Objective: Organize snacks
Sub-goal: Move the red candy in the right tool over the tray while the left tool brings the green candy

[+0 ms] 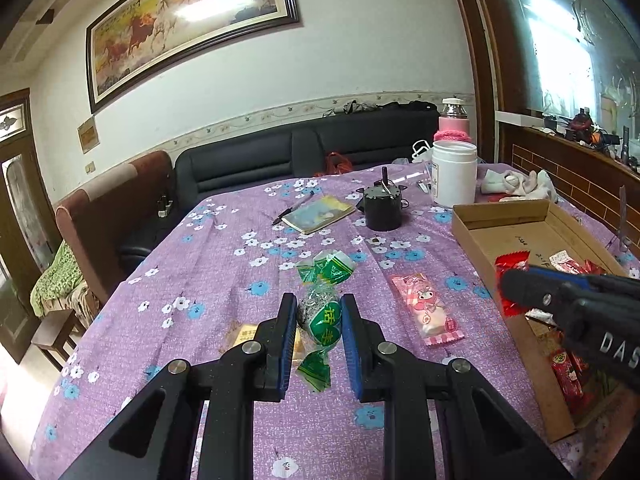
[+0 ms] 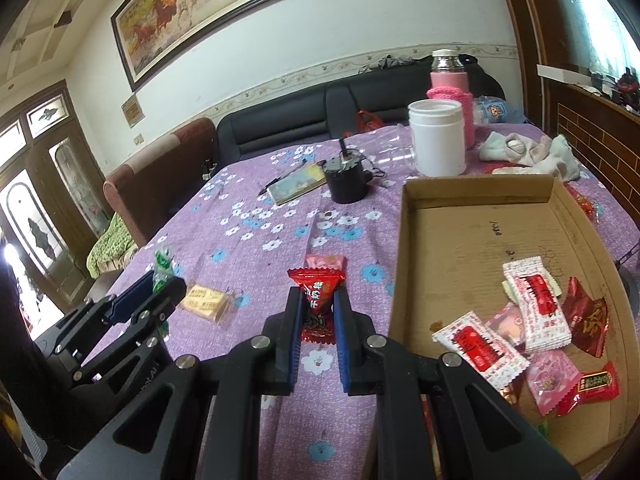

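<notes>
In the left wrist view my left gripper is shut on a green-wrapped candy, held just above the purple flowered tablecloth. Another green candy lies just beyond it. My right gripper is shut on a red-wrapped candy, left of the open cardboard box. Several red, white and pink snack packets lie in that box. A pink packet and a yellow packet lie loose on the cloth. The right gripper also shows at the box's edge, the left gripper at far left.
Behind the snacks stand a black pot, a white jar and a pink flask. A notebook with a pen and a heap of pale cloth lie near them. A dark sofa runs along the table's far side.
</notes>
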### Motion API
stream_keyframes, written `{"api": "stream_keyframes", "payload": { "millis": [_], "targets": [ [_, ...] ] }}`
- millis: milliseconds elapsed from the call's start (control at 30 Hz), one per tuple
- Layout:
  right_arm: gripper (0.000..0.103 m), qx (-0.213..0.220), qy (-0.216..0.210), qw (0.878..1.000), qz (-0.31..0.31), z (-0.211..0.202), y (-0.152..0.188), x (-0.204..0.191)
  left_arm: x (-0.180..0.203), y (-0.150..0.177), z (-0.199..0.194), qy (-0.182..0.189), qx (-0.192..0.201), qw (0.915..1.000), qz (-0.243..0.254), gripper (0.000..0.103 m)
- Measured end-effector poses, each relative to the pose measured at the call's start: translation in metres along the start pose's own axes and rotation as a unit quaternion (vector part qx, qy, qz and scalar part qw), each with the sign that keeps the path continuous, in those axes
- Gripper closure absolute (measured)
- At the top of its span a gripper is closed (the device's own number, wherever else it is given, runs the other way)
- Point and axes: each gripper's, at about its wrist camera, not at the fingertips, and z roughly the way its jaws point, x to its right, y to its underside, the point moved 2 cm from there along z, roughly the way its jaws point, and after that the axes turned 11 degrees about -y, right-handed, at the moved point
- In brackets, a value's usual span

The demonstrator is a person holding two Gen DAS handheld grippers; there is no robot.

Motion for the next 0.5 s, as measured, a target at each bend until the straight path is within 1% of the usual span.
{"api": "stream_keyframes", "payload": {
  "millis": [333, 500],
  "targets": [
    [0.089, 0.004, 0.001, 1.000, 0.013, -0.0024, -0.0035, 0.0066, 0.0033, 0.0006, 0.0017, -0.003, 0.001, 0.9999, 0.010, 0.080],
    [0.089, 0.003, 0.003, 1.000, 0.011, -0.0026, -0.0036, 0.0073, 0.0061, 0.0002, 0.0010, 0.003, 0.000, 0.9999, 0.012, 0.080]
  ]
}}
